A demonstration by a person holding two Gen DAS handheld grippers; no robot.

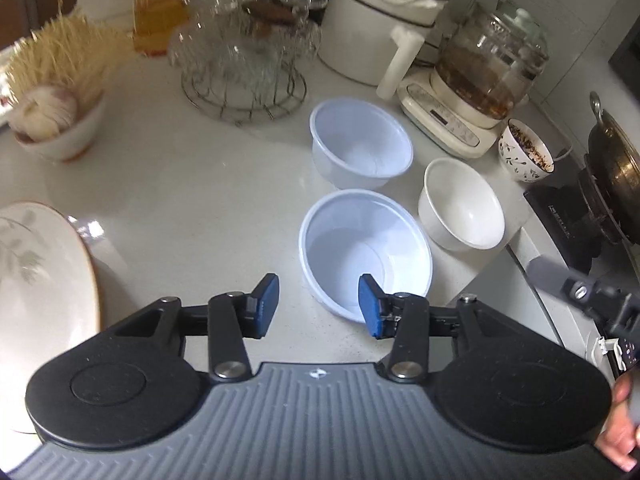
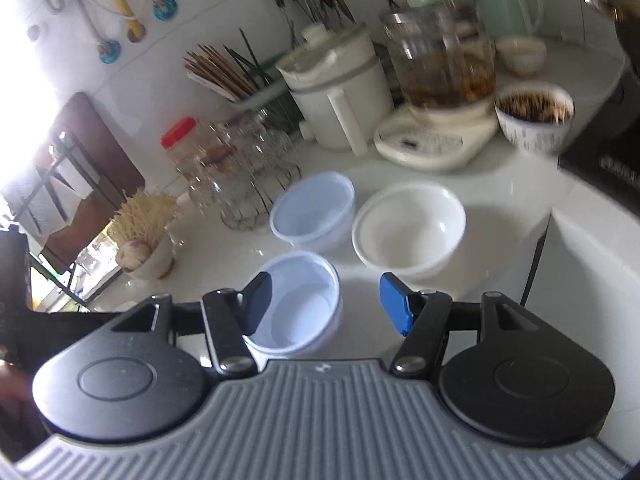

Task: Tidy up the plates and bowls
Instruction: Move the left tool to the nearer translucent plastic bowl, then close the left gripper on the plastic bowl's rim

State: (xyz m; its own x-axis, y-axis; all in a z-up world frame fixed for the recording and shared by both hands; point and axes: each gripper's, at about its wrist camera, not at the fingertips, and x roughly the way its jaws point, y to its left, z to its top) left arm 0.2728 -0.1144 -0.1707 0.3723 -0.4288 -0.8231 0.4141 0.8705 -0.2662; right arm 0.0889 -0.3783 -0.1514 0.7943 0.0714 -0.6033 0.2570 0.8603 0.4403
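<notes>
Two pale blue plastic bowls and one white bowl stand on the white counter. The near blue bowl (image 1: 366,248) (image 2: 298,300) sits just ahead of both grippers. The far blue bowl (image 1: 360,142) (image 2: 314,208) is behind it. The white bowl (image 1: 460,204) (image 2: 408,228) stands to the right. A leaf-patterned plate (image 1: 40,280) lies at the left edge. My left gripper (image 1: 318,306) is open and empty, its right finger over the near bowl's rim. My right gripper (image 2: 326,304) is open and empty above the counter's front.
A wire rack of glasses (image 1: 244,60), a white kettle (image 1: 372,24), a glass tea brewer (image 1: 480,76), a patterned bowl of spice (image 1: 526,150) and a bowl with garlic (image 1: 52,120) line the back. A wok on a stove (image 1: 612,168) stands right. The counter edge (image 2: 540,248) drops right.
</notes>
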